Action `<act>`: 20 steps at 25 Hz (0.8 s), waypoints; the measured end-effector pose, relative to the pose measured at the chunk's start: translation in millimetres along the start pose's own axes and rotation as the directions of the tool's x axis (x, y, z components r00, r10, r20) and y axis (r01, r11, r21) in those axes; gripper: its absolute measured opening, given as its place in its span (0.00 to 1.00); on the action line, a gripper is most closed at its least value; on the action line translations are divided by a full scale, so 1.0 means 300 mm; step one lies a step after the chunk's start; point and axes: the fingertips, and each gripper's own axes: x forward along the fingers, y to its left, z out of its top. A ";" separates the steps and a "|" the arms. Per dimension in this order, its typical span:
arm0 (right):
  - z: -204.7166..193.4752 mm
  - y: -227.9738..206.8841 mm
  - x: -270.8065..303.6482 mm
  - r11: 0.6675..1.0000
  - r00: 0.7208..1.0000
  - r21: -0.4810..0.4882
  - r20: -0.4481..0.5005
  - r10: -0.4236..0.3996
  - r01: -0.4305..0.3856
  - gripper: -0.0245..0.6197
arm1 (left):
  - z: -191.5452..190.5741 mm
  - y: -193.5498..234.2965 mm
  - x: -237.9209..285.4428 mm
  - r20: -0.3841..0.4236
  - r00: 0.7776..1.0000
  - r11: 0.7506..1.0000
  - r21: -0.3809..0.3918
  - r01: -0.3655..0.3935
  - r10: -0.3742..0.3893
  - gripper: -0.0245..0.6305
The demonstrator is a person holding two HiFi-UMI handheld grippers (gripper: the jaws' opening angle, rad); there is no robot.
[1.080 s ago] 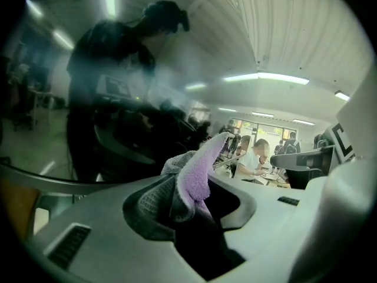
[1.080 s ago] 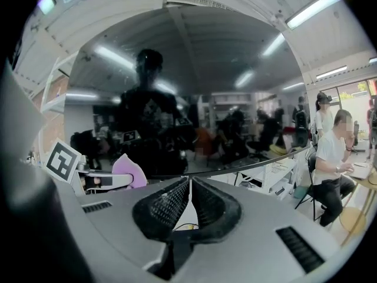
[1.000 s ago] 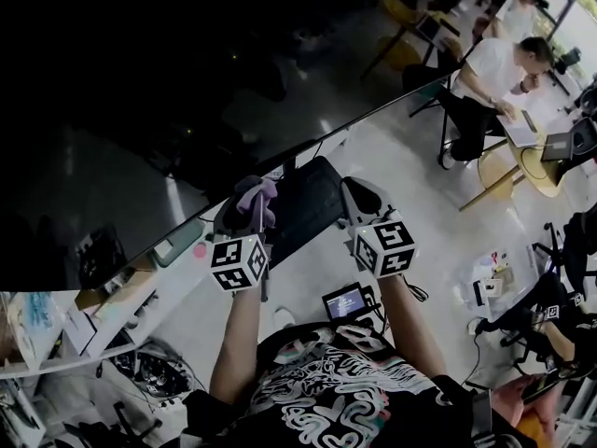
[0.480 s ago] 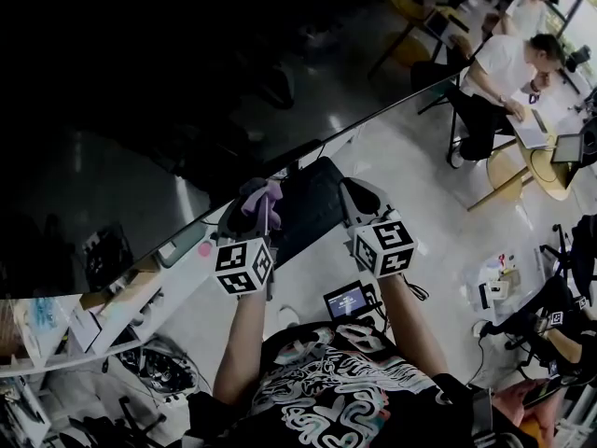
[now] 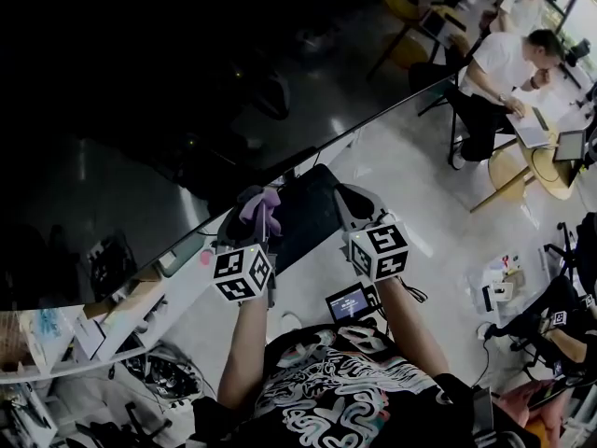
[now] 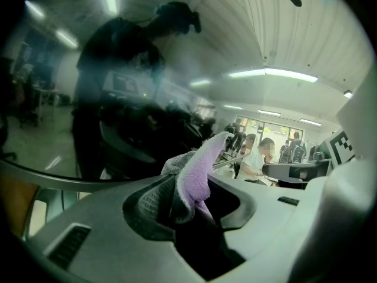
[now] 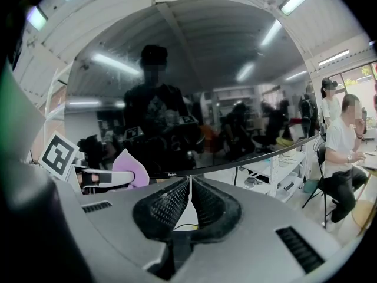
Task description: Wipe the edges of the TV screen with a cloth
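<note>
The dark TV screen (image 5: 187, 82) fills the upper left of the head view, and its lower edge (image 5: 308, 147) slants up to the right. My left gripper (image 5: 254, 215) sits just below that edge, shut on a purple cloth (image 5: 260, 203) that sticks up between the jaws. The left gripper view shows the cloth (image 6: 197, 175) bunched in the left gripper (image 6: 188, 202), with the screen's edge (image 6: 59, 180) close behind. My right gripper (image 5: 347, 196) hovers beside it, shut and holding nothing. In the right gripper view, the right gripper (image 7: 189, 199) points at the edge (image 7: 247, 158), with the cloth (image 7: 131, 168) to the left.
A white shelf unit (image 5: 121, 311) with clutter stands below the TV. A small lit monitor (image 5: 345, 301) sits on the floor near the person's body. People sit at desks (image 5: 494, 73) and a round yellow table (image 5: 546, 171) at the right. A dark chair (image 5: 560, 297) is at the far right.
Both grippers stay at the TV's lower edge, shifted only slightly. The left still holds the cloth and the right stays shut. The head view has drifted a little.
</note>
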 end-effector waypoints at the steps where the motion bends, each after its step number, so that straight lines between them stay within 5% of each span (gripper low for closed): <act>1: 0.000 -0.009 -0.001 1.000 1.000 0.002 -0.001 0.002 -0.002 0.09 | 0.002 -0.004 0.003 0.000 1.000 1.000 -0.002 -0.004 0.004 0.27; 20: 0.000 -0.122 0.026 0.996 0.997 0.028 -0.007 0.082 -0.081 0.09 | 0.007 -0.062 0.070 0.005 0.997 0.996 -0.045 -0.071 0.072 0.27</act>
